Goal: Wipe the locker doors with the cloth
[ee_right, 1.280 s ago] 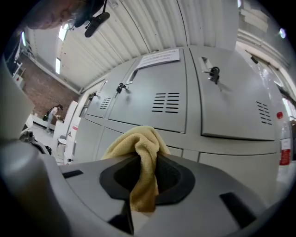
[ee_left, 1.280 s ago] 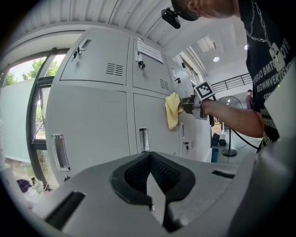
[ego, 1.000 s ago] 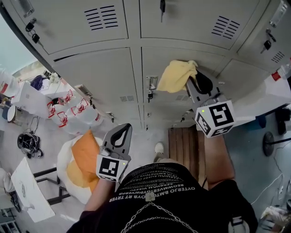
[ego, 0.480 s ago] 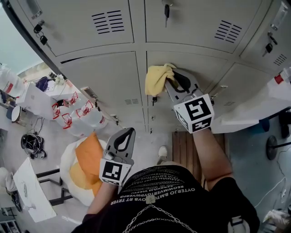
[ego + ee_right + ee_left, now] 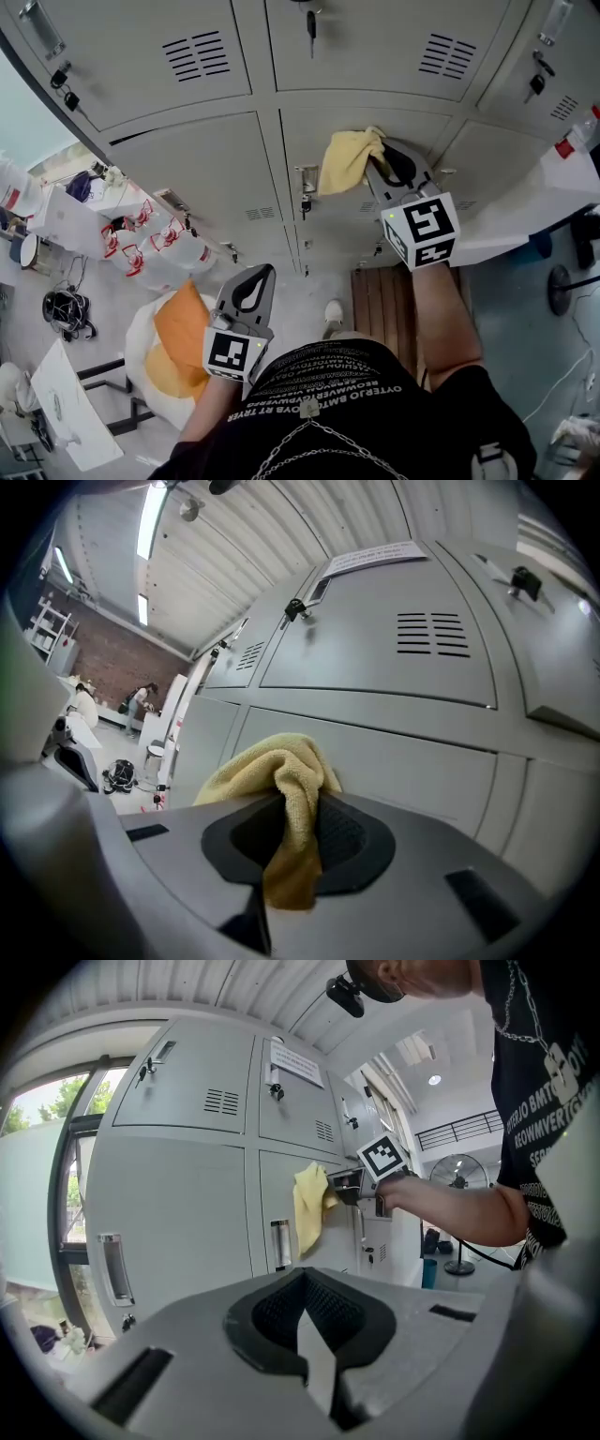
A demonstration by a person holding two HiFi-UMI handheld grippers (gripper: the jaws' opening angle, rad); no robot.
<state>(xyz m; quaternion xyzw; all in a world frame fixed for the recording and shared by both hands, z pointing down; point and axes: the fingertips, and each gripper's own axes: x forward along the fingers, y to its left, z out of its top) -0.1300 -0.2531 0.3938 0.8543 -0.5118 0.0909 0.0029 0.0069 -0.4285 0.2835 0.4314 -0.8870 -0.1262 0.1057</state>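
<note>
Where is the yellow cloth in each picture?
Head view: yellow cloth upper middle, pinched by the right gripper.
Left gripper view: cloth at centre, hanging from that gripper.
Right gripper view: cloth bottom centre, clamped between the jaws.
Shared landmark: the grey locker doors behind it.

Soft, even light, few shadows. A ceiling strip light (image 5: 150,519) glares upper left in the right gripper view. Gripper views bulge, corners black.
</note>
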